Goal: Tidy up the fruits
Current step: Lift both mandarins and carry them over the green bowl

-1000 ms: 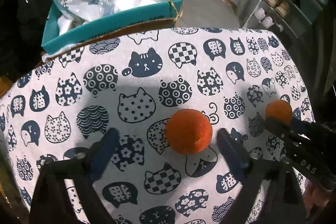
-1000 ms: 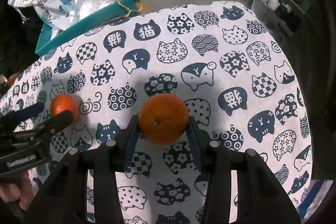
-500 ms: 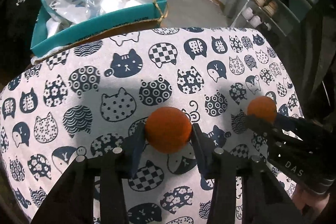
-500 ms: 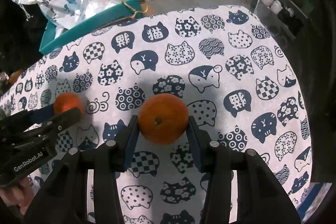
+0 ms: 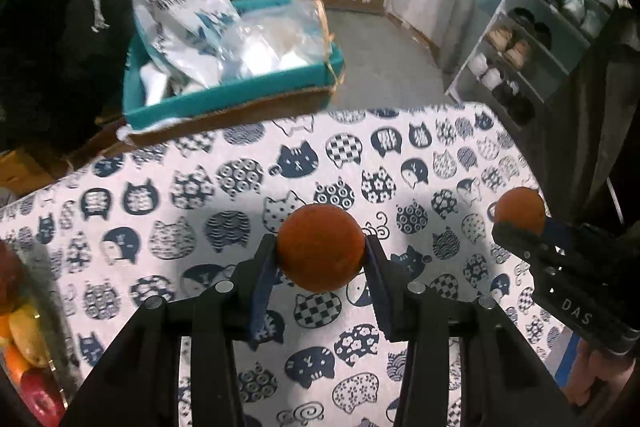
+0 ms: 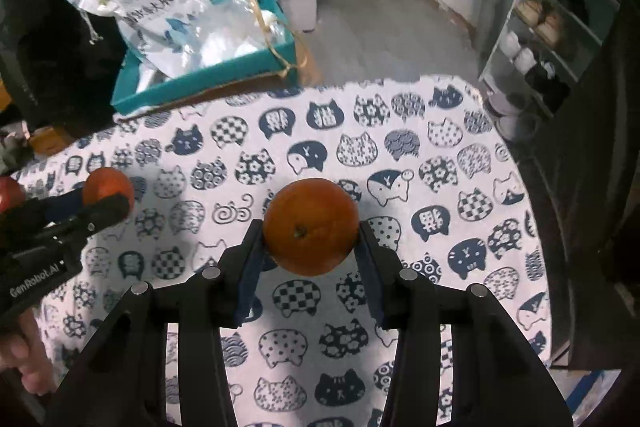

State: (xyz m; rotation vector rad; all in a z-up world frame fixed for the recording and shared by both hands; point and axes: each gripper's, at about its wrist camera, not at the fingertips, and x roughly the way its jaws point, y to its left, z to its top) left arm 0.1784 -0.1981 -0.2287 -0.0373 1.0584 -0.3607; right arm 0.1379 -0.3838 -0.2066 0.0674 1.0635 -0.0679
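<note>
My left gripper (image 5: 320,255) is shut on an orange (image 5: 320,247) and holds it above the cat-print tablecloth (image 5: 240,187). My right gripper (image 6: 311,233) is shut on a second orange (image 6: 311,227), stem end toward the camera, also above the cloth. In the left wrist view the right gripper and its orange (image 5: 519,205) show at the right. In the right wrist view the left gripper and its orange (image 6: 107,187) show at the left. A pile of fruit (image 5: 20,339) in red, orange and yellow lies at the left edge of the left wrist view.
A teal box (image 5: 240,91) with plastic bags (image 5: 180,15) stands beyond the table's far edge, also in the right wrist view (image 6: 200,83). A shoe rack (image 5: 532,47) stands at the far right. The table's right edge drops off near the rack.
My left gripper closed on the orange that lay on the cloth and lifted it. Both grippers rose and tilted up, so more of the room shows. The right gripper kept its orange.
</note>
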